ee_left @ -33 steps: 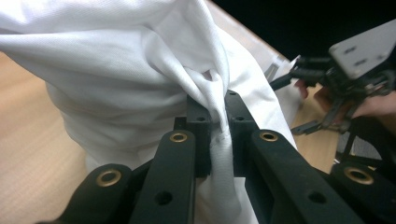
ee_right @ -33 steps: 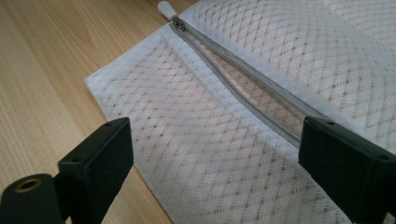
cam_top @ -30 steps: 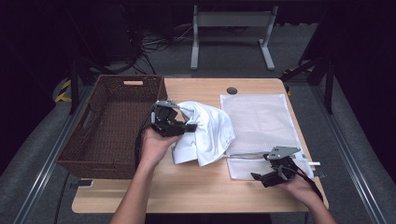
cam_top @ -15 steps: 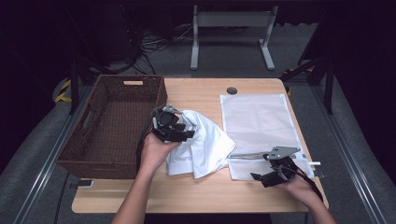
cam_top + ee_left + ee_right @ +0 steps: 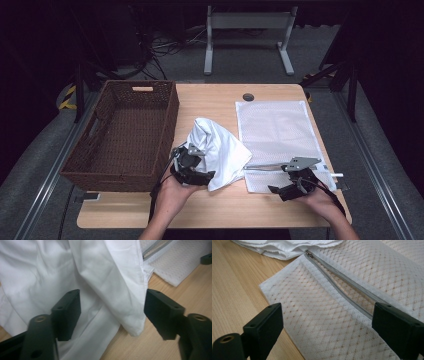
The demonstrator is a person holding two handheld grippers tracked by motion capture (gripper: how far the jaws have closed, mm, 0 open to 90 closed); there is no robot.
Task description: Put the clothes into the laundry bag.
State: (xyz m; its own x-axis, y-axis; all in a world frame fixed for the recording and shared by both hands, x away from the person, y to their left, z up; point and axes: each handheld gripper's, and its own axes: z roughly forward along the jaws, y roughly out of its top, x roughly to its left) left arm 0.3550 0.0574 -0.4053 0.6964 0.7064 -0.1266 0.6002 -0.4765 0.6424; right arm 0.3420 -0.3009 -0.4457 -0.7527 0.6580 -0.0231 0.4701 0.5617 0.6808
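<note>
A crumpled white cloth lies mid-table, between a wicker basket and a white mesh zip bag. My left gripper sits at the cloth's near left edge. In the left gripper view it is open, and a hanging fold of the cloth lies between the jaws without being pinched. My right gripper rests at the bag's near edge. It is open over the mesh, and the grey zipper runs across just beyond the jaws, partly unzipped.
A brown wicker basket stands empty on the left of the wooden table. A round cable hole is at the back. Bare wood lies along the near edge between the two hands.
My left gripper has drawn back toward the table's near edge, and the cloth has shifted and bunched with it. The right gripper has stayed put.
</note>
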